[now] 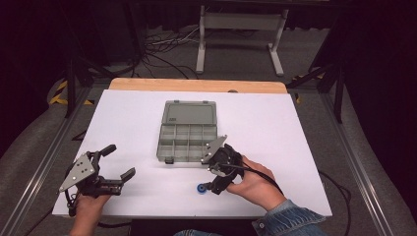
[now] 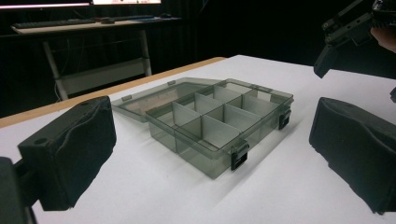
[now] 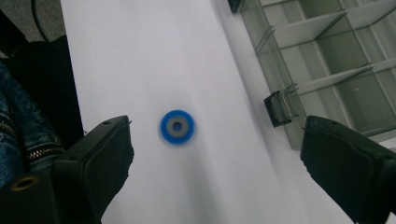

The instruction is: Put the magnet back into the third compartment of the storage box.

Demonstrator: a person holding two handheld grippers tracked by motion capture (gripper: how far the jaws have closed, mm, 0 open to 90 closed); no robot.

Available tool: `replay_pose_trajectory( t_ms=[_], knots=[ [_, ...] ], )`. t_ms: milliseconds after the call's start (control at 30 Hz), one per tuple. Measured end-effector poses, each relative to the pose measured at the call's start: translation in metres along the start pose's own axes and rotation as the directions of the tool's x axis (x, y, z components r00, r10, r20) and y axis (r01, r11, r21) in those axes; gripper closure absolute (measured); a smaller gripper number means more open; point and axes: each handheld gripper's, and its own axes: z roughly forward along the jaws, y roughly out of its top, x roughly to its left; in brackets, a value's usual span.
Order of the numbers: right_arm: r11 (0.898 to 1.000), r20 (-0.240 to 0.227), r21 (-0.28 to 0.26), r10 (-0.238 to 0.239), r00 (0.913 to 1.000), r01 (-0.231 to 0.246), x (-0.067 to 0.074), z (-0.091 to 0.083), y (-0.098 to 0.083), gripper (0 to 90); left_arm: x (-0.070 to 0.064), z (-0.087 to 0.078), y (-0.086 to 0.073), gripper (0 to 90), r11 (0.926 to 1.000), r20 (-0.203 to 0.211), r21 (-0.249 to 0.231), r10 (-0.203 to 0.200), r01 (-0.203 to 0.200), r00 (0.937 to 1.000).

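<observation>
Both claws are standing spread with nothing between their jaws: our left gripper (image 1: 114, 161) is hovering over the near left part of the table, and our right gripper (image 1: 210, 183) is tilting downward just in front of the box. We are working over a broad white rectangular tabletop (image 1: 275, 128) with a pale wooden strip along its far edge. Near its middle, a translucent grey plastic organiser box (image 1: 187, 142) is lying with its flat lid (image 1: 190, 113) folded open toward the far side; thin dividers are splitting its tray into small compartments, and two dark latches are showing on its near wall. From the left gripper view we are looking across the table at this box (image 2: 219, 130), with the right gripper (image 2: 348, 32) hanging at the upper right. Just beside the box's near right corner, a small blue ring with a grey centre (image 3: 177, 126) is lying flat on the white surface, between the right gripper's wide jaws and touching neither.
</observation>
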Motion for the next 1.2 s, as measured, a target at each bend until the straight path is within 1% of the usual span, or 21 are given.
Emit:
replay_pose_trajectory(
  t_ms=[100,233,267,300,367,433,467,533,633,767,800,833,1033,1100,1133,1200],
  knots=[
    [0.999,-0.018,0.05,0.007,0.9998,-0.006,0.001,0.003,0.002,9.6,0.0,0.0,0.0,1.3,1.0,0.0,0.001,0.002,-0.002,1.0],
    [0.994,-0.03,0.107,0.022,0.9993,-0.019,0.003,0.006,0.005,9.7,0.0,0.001,0.0,1.3,1.0,0.001,0.0,0.003,-0.003,1.0],
    [0.992,-0.033,0.123,0.005,0.9995,-0.001,0.002,0.006,0.005,9.8,0.0,0.001,0.0,1.3,1.0,0.001,0.002,0.003,-0.003,1.0],
    [0.991,-0.032,0.131,0.004,0.9995,0.0,0.002,0.007,0.006,9.9,-0.001,0.001,0.0,1.3,1.0,0.002,0.001,0.004,-0.004,1.0],
    [0.992,-0.032,0.129,0.003,0.9995,0.001,0.003,0.007,0.007,10.3,-0.001,0.001,0.0,1.3,1.0,0.002,0.001,0.006,-0.006,1.0],
    [0.994,-0.029,0.112,0.0,0.9996,0.003,0.003,0.008,0.007,11.2,-0.001,0.001,0.0,1.3,1.0,0.001,0.001,0.005,-0.005,1.0],
    [0.995,-0.029,0.097,0.007,0.9995,-0.005,0.004,0.009,0.007,11.9,-0.001,0.001,0.0,1.3,1.0,0.001,0.001,0.005,-0.005,1.0],
    [0.996,-0.026,0.088,0.013,0.9996,-0.011,0.005,0.01,0.007,12.6,-0.001,0.0,0.0,1.3,1.0,0.001,0.001,0.005,-0.005,1.0],
    [0.996,-0.036,0.093,-0.003,0.9993,0.006,0.005,0.016,0.006,13.9,-0.001,0.0,0.0,1.3,1.0,0.0,0.001,0.005,-0.005,1.0],
    [0.996,-0.046,0.092,0.001,0.999,0.003,0.007,0.026,0.005,15.3,-0.001,0.0,0.0,1.3,1.0,-0.001,0.001,0.006,-0.006,1.0],
    [0.996,-0.046,0.092,0.001,0.999,0.003,0.007,0.026,0.005,15.3,-0.001,0.0,0.0,1.3,1.0,0.001,0.003,0.007,-0.007,1.0],
    [0.996,-0.055,0.092,-0.002,0.9985,0.007,0.008,0.029,0.005,15.6,-0.001,0.001,0.0,1.3,1.0,-0.001,0.002,0.007,-0.007,1.0],
    [0.993,-0.073,0.116,-0.02,0.9972,0.028,0.011,0.044,0.004,16.3,-0.001,0.001,0.0,1.3,1.0,0.0,0.003,0.008,-0.008,1.0],
    [0.992,-0.073,0.124,-0.018,0.9972,0.027,0.012,0.048,0.005,16.8,-0.001,0.0,0.0,1.3,1.0,0.001,0.002,0.007,-0.007,1.0],
    [0.991,-0.08,0.127,-0.021,0.9966,0.031,0.012,0.051,0.005,17.4,-0.001,0.0,0.0,1.3,1.0,0.001,0.002,0.007,-0.007,1.0],
    [0.991,-0.08,0.133,-0.012,0.9967,0.023,0.013,0.052,0.005,17.6,-0.001,0.0,0.0,1.3,1.0,0.001,0.002,0.007,-0.007,1.0]
  ],
)
